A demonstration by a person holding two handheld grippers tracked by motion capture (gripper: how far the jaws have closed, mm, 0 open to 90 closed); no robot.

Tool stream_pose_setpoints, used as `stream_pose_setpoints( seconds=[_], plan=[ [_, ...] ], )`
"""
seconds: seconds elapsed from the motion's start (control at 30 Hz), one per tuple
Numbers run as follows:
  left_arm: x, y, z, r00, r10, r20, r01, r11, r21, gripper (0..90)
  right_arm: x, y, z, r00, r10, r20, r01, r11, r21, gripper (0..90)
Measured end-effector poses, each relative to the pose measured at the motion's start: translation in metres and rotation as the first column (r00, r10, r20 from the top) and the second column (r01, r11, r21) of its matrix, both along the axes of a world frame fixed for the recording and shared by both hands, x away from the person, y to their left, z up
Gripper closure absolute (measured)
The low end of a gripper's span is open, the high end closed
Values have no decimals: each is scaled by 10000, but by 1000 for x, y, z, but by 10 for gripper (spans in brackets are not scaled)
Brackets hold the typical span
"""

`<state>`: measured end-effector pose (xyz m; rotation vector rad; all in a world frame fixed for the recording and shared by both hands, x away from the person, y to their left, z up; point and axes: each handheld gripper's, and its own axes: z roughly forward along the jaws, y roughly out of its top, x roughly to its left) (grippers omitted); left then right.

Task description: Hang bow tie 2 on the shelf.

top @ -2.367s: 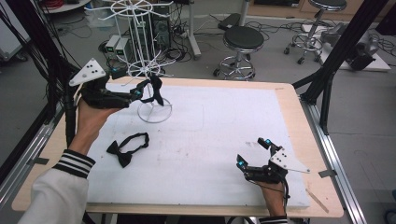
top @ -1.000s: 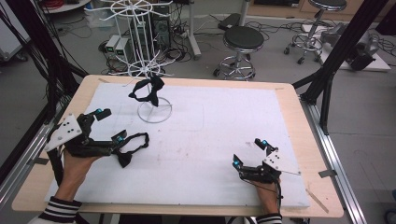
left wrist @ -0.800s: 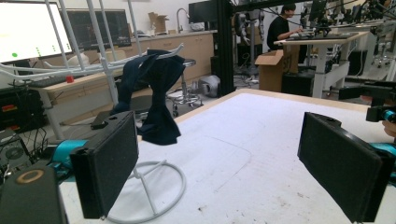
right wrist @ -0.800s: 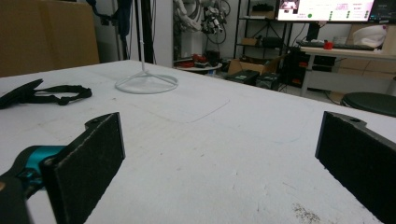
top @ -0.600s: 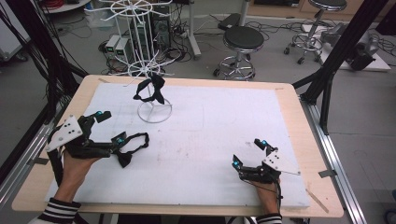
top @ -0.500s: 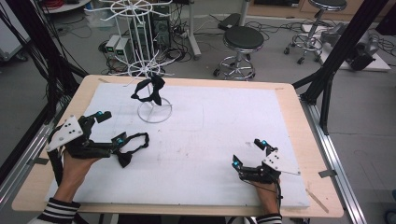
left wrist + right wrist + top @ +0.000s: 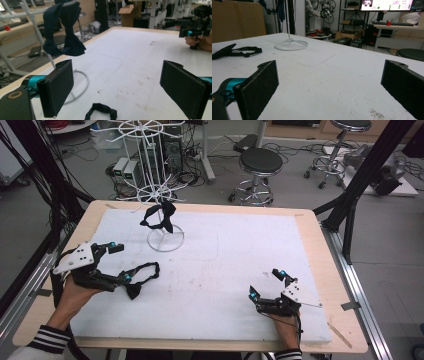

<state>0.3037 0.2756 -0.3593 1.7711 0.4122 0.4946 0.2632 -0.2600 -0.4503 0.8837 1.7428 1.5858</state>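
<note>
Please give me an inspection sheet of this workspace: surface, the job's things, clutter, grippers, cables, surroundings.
Surface: white mat on a wooden table, faint marks.
Job's things: one bow tie hangs on the white wire rack; second bow tie lies flat by the left gripper.
Clutter: nothing seen.
Grippers: left gripper open beside the flat tie; right gripper open, resting on the mat.
Cables: black bundle off the left edge.
Surroundings: stool, floor equipment.
</note>
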Motion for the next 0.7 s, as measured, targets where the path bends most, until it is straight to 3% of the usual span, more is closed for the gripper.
stream_pose_setpoints(
  seconds=[0.2, 0.33, 0.53, 0.63, 0.7],
  plan=[
    [7, 3, 5, 9978, -649, -143, 660, 9921, 1062, 117, 0, 0, 0, 10000, 7, -15, -7, 10000, -12, 6],
    [12, 4, 9, 9929, -1145, -310, 1181, 9786, 1683, 117, -1, 0, 0, 10000, 2, -11, -2, 10000, -22, 6],
    [15, 4, 14, 9848, -1659, -522, 1739, 9458, 2742, 116, -1, 1, 0, 10000, 52, 25, -52, 9999, -89, 6],
    [16, 4, 13, 9795, -1866, -752, 2011, 9201, 3361, 116, -2, 1, 0, 10000, 48, 1, -48, 10000, -78, 6],
    [18, 4, 12, 9764, -1980, -862, 2158, 9076, 3601, 117, -2, 1, 0, 10000, 61, -6, -61, 10000, -77, 6]
  ],
)
